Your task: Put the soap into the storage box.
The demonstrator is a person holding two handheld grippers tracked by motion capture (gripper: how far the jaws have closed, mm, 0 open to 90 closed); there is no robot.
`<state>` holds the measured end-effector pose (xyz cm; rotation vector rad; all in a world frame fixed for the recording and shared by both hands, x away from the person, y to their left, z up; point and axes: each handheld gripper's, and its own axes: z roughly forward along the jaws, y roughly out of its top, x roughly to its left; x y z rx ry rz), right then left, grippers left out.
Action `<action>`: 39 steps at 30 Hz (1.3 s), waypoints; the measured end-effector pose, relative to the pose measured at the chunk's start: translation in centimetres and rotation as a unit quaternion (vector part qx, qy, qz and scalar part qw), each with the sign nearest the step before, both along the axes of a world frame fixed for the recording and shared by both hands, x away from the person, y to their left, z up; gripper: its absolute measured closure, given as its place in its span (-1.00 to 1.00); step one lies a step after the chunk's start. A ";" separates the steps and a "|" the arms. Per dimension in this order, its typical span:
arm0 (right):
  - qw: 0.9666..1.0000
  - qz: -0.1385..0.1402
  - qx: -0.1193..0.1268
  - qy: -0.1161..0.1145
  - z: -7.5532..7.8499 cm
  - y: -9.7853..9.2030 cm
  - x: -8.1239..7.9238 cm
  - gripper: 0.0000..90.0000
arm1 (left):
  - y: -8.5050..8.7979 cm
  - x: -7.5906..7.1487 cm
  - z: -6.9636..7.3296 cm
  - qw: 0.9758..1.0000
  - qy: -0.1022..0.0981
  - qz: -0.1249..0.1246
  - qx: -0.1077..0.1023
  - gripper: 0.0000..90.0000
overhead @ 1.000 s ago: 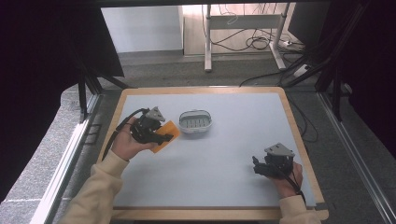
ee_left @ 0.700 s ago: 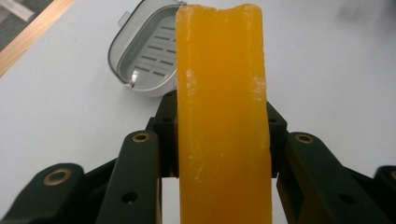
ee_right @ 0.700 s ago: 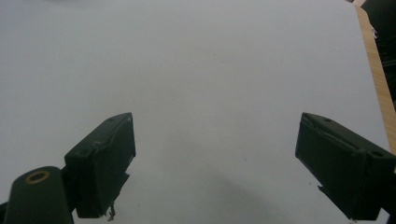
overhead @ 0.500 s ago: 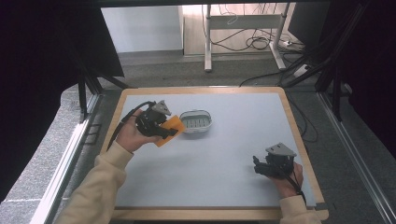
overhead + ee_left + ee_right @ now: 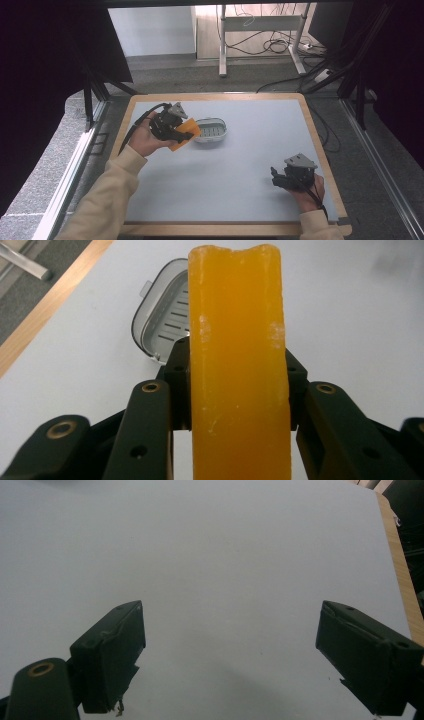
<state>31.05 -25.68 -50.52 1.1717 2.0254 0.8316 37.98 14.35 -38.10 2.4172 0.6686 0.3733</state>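
left tool (image 5: 181,131): you've got it clamped on the orange soap bar (image 5: 236,365), near the worktop's (image 5: 240,165) far-left corner
soap dish (image 5: 211,130): just beside the bar, possibly touching
right tool (image 5: 231,655): jaws apart, near-right corner

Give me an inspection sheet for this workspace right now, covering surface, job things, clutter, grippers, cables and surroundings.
Surface: pale grey tabletop with wooden rim.
Job's things: orange rectangular soap-like block; white slotted oval plastic dish beside it.
Clutter: nothing seen.
Grippers: left hand-held gripper shut on the block; right hand-held gripper open, holding nothing, over bare tabletop.
Cables: black cable trails from the left gripper; floor cables beyond.
Surroundings: metal table legs, dark curtains.
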 end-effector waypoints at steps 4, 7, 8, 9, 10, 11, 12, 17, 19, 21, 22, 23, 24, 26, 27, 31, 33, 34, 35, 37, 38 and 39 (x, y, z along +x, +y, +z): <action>1.000 0.002 0.000 0.001 -0.1 0.1 0.0 -0.71 | -0.4 0.4 0.0 1.000 0.001 -0.005 0.009 0.38; 1.000 0.001 0.001 0.000 -0.1 0.0 0.0 -0.71 | -0.7 0.8 0.1 1.000 0.003 -0.008 0.007 0.38; 1.000 0.001 0.000 0.000 -0.1 0.0 0.0 -0.71 | -0.8 0.9 0.2 1.000 0.003 -0.009 0.007 0.38; 1.000 0.001 0.000 0.000 -0.1 0.0 0.0 -0.71 | -0.9 1.0 0.2 1.000 0.003 -0.010 0.007 0.38; 1.000 0.001 0.001 0.000 -0.1 -0.1 0.0 -0.71 | -1.0 1.1 0.2 1.000 0.002 -0.011 0.007 0.38; 1.000 0.001 0.001 0.000 -0.1 -0.1 0.0 -0.71 | -1.1 1.1 0.2 1.000 0.003 -0.011 0.004 0.38; 1.000 0.000 0.002 0.001 -0.1 -0.1 0.0 -0.71 | -1.1 1.2 0.2 1.000 0.004 -0.014 0.004 0.38; 1.000 0.000 0.002 0.001 -0.1 -0.1 0.0 -0.71 | -1.4 1.6 0.4 1.000 0.002 -0.020 0.012 0.38; 1.000 -0.001 0.001 0.001 -0.1 -0.1 0.0 -0.71 | -1.6 1.7 0.5 1.000 0.002 -0.022 0.010 0.38; 1.000 -0.001 0.001 0.001 -0.1 -0.1 0.0 -0.71 | -1.7 1.9 0.6 1.000 0.003 -0.025 0.010 0.38; 1.000 -0.001 0.001 0.001 -0.1 -0.1 0.0 -0.71 | -1.8 2.0 0.6 1.000 0.004 -0.025 0.011 0.38; 1.000 -0.001 0.001 0.001 -0.1 -0.1 0.0 -0.71 | -1.8 2.0 0.6 1.000 0.004 -0.026 0.012 0.38; 1.000 -0.001 0.001 0.001 -0.1 -0.1 0.0 -0.71 | -1.9 2.1 0.6 1.000 0.004 -0.026 0.012 0.38; 1.000 -0.002 0.000 0.002 -0.1 -0.2 0.0 -0.71 | -2.1 2.3 0.6 1.000 0.003 -0.027 0.013 0.38; 1.000 -0.001 0.000 0.003 -0.1 -0.2 0.0 -0.71 | -2.1 2.4 0.6 0.999 0.004 -0.028 0.014 0.38; 1.000 -0.001 -0.001 0.002 -0.1 -0.3 0.0 -0.71 | -2.4 2.8 0.5 0.999 0.005 -0.032 0.019 0.38; 1.000 -0.002 -0.001 0.003 -0.1 -0.3 0.0 -0.71 | -2.5 3.1 0.4 0.999 0.006 -0.033 0.022 0.38; 1.000 -0.002 -0.001 0.003 -0.1 -0.3 0.0 -0.71 | -2.5 3.2 0.3 0.999 0.007 -0.035 0.022 0.38; 1.000 -0.002 -0.001 0.003 -0.1 -0.3 0.0 -0.71 | -2.6 3.3 0.3 0.999 0.007 -0.038 0.022 0.38; 1.000 -0.002 -0.001 0.003 -0.1 -0.3 0.0 -0.71 | -2.7 3.5 0.1 0.999 0.009 -0.041 0.023 0.38; 1.000 -0.003 0.000 0.003 -0.1 -0.3 0.0 -0.71 | -2.8 3.6 0.1 0.999 0.010 -0.041 0.025 0.38; 1.000 -0.004 -0.001 0.003 -0.1 -0.3 0.0 -0.71 | -2.8 3.7 0.0 0.999 0.009 -0.043 0.026 0.38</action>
